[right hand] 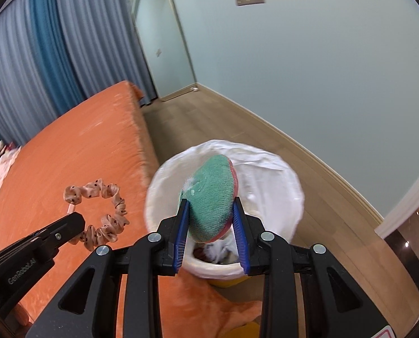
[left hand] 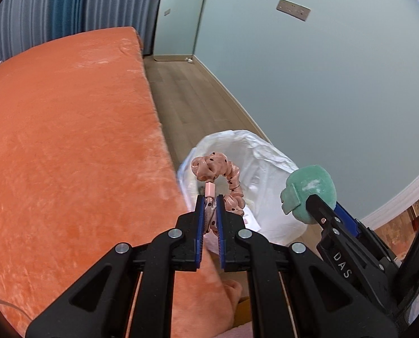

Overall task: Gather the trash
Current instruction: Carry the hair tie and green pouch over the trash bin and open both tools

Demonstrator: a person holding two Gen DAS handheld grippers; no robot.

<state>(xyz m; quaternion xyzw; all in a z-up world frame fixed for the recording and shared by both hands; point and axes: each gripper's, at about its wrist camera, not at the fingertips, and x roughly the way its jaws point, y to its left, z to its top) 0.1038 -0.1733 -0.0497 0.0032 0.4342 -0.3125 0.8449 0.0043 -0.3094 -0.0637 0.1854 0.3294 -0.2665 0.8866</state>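
My left gripper (left hand: 211,200) is shut on a pink dotted scrunchie (left hand: 220,176), held at the bed's edge next to the white-lined trash bin (left hand: 266,174). In the right wrist view the scrunchie (right hand: 102,211) hangs from the left gripper (right hand: 77,219) over the orange bed. My right gripper (right hand: 209,211) is shut on a green round pad with a pink rim (right hand: 213,194), held above the bin's (right hand: 280,169) opening. The pad also shows in the left wrist view (left hand: 312,193), in the right gripper (left hand: 322,211).
The orange bed (left hand: 68,140) fills the left. Wood floor (left hand: 192,95) runs between bed and pale wall. A mirror (right hand: 164,45) leans in the corner by blue curtains (right hand: 40,56). Rubbish lies inside the bin (right hand: 218,250).
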